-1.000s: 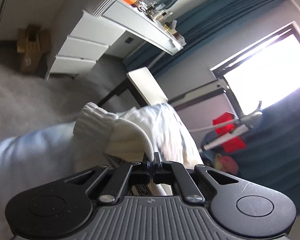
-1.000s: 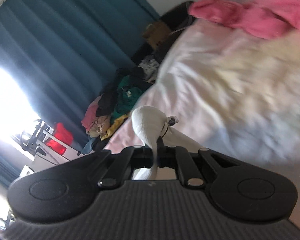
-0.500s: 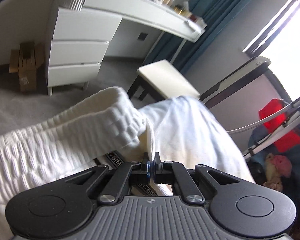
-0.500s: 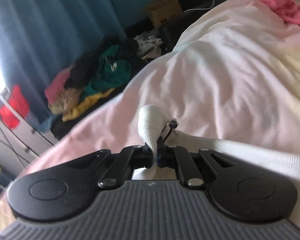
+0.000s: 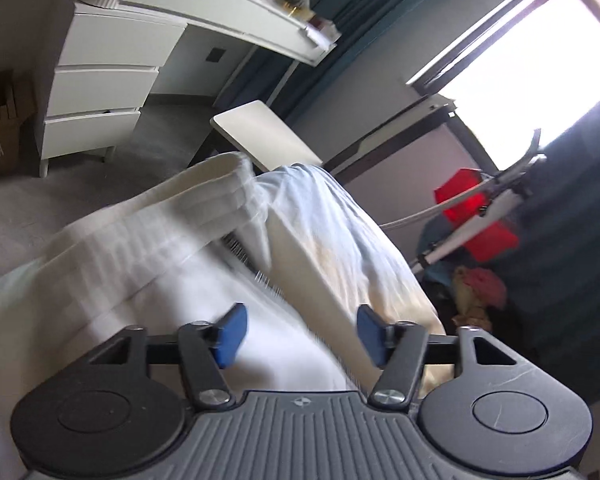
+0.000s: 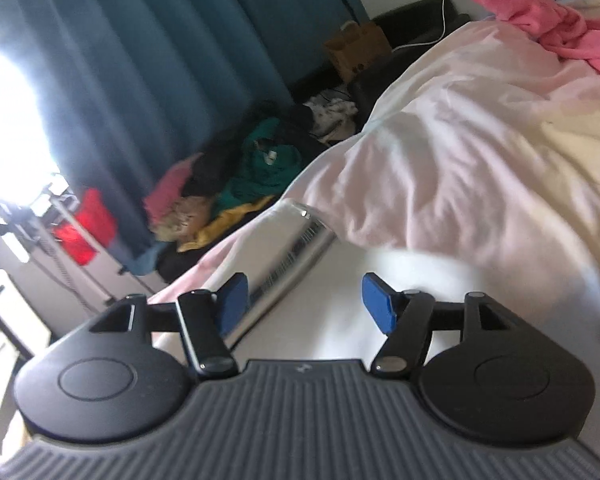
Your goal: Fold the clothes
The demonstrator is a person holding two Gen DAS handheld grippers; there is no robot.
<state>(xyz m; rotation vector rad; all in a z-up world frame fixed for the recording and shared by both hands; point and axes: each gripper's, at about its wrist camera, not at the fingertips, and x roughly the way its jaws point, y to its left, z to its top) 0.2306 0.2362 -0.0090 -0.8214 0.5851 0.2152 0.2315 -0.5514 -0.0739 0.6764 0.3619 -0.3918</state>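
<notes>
A white knitted garment point(image 5: 152, 240) lies blurred on the pale bed cover, its ribbed edge toward the far end. My left gripper point(image 5: 298, 336) is open and empty just above it, blue pads apart. In the right wrist view the same white garment point(image 6: 332, 300) lies under my right gripper point(image 6: 304, 304), which is open and empty. A small tag or fastener point(image 6: 304, 213) shows at the garment's far tip.
The bed cover point(image 6: 480, 168) stretches right, with a pink garment point(image 6: 540, 24) at its far end. A heap of clothes point(image 6: 236, 184) lies on the floor by the blue curtain. A white dresser point(image 5: 96, 88) and a white stool point(image 5: 268, 140) stand beyond the bed.
Both grippers were shut on the white garment; both have opened and let it go. The garment has dropped onto the bed.
</notes>
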